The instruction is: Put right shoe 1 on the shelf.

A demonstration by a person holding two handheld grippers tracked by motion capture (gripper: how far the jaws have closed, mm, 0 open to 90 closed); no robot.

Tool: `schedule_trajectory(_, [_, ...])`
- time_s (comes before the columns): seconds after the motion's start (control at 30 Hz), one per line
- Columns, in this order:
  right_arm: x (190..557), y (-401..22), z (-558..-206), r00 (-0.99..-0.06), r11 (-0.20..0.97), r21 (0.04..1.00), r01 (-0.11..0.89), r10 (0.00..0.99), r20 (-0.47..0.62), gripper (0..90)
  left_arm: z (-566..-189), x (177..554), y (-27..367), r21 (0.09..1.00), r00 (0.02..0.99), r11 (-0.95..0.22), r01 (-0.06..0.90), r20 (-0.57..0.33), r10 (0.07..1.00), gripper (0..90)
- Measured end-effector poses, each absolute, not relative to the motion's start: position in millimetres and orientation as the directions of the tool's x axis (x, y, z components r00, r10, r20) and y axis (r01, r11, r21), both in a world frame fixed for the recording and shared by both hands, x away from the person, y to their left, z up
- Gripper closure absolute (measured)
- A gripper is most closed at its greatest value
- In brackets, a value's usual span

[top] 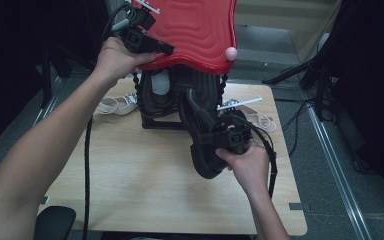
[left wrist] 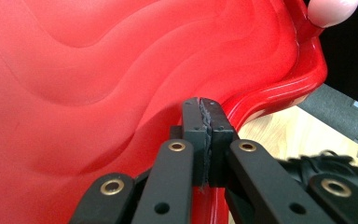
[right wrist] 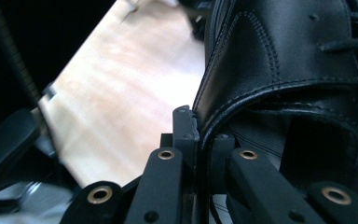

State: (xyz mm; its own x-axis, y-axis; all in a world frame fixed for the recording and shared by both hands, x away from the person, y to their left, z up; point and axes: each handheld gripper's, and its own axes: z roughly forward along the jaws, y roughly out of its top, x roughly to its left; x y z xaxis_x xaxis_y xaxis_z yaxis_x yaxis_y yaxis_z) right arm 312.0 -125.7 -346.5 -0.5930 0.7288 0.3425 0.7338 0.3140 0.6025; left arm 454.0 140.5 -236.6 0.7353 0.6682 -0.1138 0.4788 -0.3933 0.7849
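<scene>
Left gripper [top: 167, 49] clamped on red tray's [top: 200, 30] rim, lifted above black shoe rack [top: 160, 107]; right gripper [top: 215, 134] pinching black shoe's [top: 202, 150] collar edge, raised off wooden table [top: 130, 170], bare board toward near edge.

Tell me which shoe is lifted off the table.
The black shoe clamped in the right gripper. The pale sandals lie flat on the table behind it.
</scene>
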Motion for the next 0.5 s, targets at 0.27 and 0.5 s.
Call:
schedule_trajectory(0.27, [340.5, -110.4, -353.6, -0.556, 0.287, 0.632, 0.720, 0.784, 0.278, 87.5, -237.7, 453.6, 141.3, 0.791, 0.737, -0.388, 0.474, -0.116, 0.666, 90.0])
schedule_trajectory(0.5, [352.3, -101.0, -363.1, -0.528, 0.252, 0.677, 0.692, 0.815, 0.236, 87.4, -237.9, 452.9, 141.8, 0.792, 0.739, -0.386, 0.473, -0.117, 0.664, 90.0])
